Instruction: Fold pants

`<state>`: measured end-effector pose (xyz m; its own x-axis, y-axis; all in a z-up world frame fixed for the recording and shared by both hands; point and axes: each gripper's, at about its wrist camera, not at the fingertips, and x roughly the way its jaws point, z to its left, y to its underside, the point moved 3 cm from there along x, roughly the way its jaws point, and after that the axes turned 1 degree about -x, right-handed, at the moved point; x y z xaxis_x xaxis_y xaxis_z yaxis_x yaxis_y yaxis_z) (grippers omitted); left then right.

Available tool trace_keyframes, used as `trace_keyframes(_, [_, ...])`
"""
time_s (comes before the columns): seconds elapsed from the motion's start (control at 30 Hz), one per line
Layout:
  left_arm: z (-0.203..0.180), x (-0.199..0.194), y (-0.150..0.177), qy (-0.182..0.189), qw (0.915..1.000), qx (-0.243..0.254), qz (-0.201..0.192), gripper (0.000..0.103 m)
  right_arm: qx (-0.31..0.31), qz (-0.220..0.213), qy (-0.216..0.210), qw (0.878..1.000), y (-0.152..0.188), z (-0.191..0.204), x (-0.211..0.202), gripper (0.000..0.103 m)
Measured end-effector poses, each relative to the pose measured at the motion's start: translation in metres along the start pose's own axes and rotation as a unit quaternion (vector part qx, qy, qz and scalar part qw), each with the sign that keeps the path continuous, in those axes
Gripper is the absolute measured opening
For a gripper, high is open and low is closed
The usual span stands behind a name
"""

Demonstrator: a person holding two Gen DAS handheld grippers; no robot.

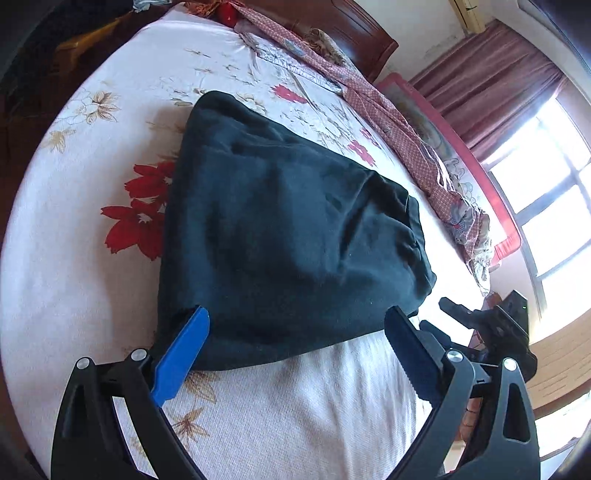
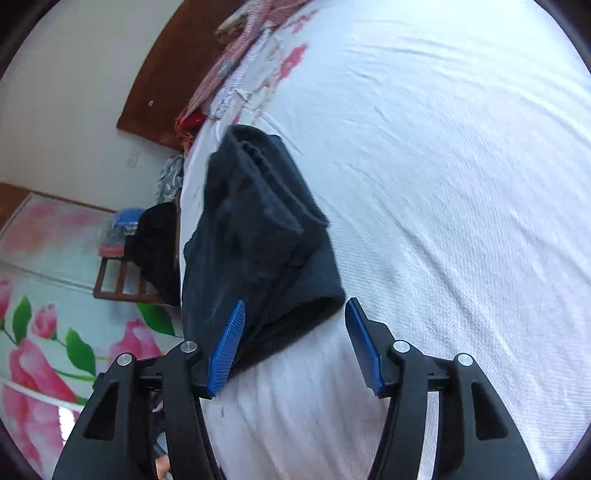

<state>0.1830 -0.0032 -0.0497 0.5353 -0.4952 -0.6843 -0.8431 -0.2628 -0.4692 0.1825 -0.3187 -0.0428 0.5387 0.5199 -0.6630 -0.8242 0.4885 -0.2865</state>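
The dark navy pants (image 1: 280,229) lie folded in a compact bundle on the white floral bed sheet (image 1: 66,229). My left gripper (image 1: 299,321) is open, its blue fingers (image 1: 181,354) spread at the bundle's near edge, holding nothing. In the right wrist view the same pants (image 2: 258,236) lie folded with layered edges showing. My right gripper (image 2: 295,314) is open, its left finger (image 2: 227,343) over the near end of the bundle, the right one over bare sheet (image 2: 443,184). The right gripper's body (image 1: 495,321) shows at the right of the left wrist view.
A red patterned quilt (image 1: 388,122) lies bunched along the bed's far side by the wooden headboard (image 1: 362,33). A window (image 1: 546,206) with curtains is at the right. Beside the bed, a wooden rack (image 2: 122,273) holds dark clothes over a floral floor mat (image 2: 44,332).
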Motion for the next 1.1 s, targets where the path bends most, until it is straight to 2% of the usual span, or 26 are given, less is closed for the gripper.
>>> trace_keyframes(0.07, [-0.001,-0.015,0.005,-0.027,0.9996,-0.001,-0.008,0.097,-0.018,0.001,0.006,1.000,0.009,0.013,-0.016,0.074])
trace_keyframes(0.1, [-0.001,-0.023,0.010,-0.054,0.9985,-0.001,-0.010,0.100,-0.027,0.002,0.006,1.000,0.017,0.018,-0.023,0.076])
trace_keyframes(0.17, [0.000,-0.038,0.026,-0.106,0.9943,0.004,-0.010,0.101,-0.048,0.008,0.048,0.998,0.035,0.023,-0.031,0.086])
trace_keyframes(0.23, [0.001,-0.055,0.047,-0.168,0.9856,0.008,-0.016,0.101,-0.076,0.017,0.098,0.992,0.058,0.020,-0.036,0.086])
trace_keyframes(0.3, [0.004,-0.069,0.067,-0.213,0.9768,0.004,-0.021,0.101,-0.106,0.021,0.149,0.983,0.082,0.019,-0.037,0.086])
trace_keyframes(0.4, [0.007,-0.085,0.100,-0.247,0.9686,-0.005,-0.024,0.101,-0.154,0.020,0.219,0.963,0.114,0.018,-0.032,0.086])
trace_keyframes(0.47, [0.003,-0.090,0.119,-0.252,0.9671,0.003,-0.036,0.101,-0.184,0.029,0.253,0.949,0.132,0.020,-0.024,0.088])
trace_keyframes(0.53, [-0.004,-0.092,0.134,-0.267,0.9624,0.023,-0.047,0.101,-0.203,0.035,0.252,0.946,0.143,0.019,-0.016,0.091])
trace_keyframes(0.63, [-0.015,-0.087,0.140,-0.285,0.9542,0.073,-0.054,0.101,-0.210,-0.035,0.198,0.957,0.149,0.023,-0.019,0.091])
trace_keyframes(0.67, [-0.018,-0.087,0.137,-0.291,0.9511,0.084,-0.061,0.101,-0.216,-0.051,0.199,0.955,0.147,0.027,-0.019,0.091])
trace_keyframes(0.7, [-0.020,-0.087,0.132,-0.296,0.9482,0.089,-0.073,0.101,-0.233,-0.069,0.211,0.947,0.143,0.033,-0.019,0.091])
trace_keyframes(0.8, [-0.025,-0.093,0.108,-0.292,0.9452,0.073,-0.127,0.101,-0.302,-0.137,0.236,0.913,0.127,0.064,-0.024,0.091])
trace_keyframes(0.87, [-0.025,-0.093,0.092,-0.293,0.9428,0.052,-0.150,0.101,-0.305,-0.168,0.230,0.909,0.116,0.079,-0.029,0.092])
trace_keyframes(0.97, [-0.023,-0.091,0.089,-0.299,0.9400,0.025,-0.163,0.101,-0.292,-0.164,0.203,0.920,0.115,0.083,-0.030,0.092])
trace_keyframes(1.07, [-0.020,-0.086,0.112,-0.284,0.9460,0.033,-0.153,0.101,-0.292,-0.160,0.209,0.919,0.136,0.071,-0.026,0.092])
trace_keyframes(1.1, [-0.020,-0.083,0.119,-0.291,0.9439,0.046,-0.149,0.101,-0.297,-0.155,0.211,0.918,0.140,0.066,-0.025,0.092])
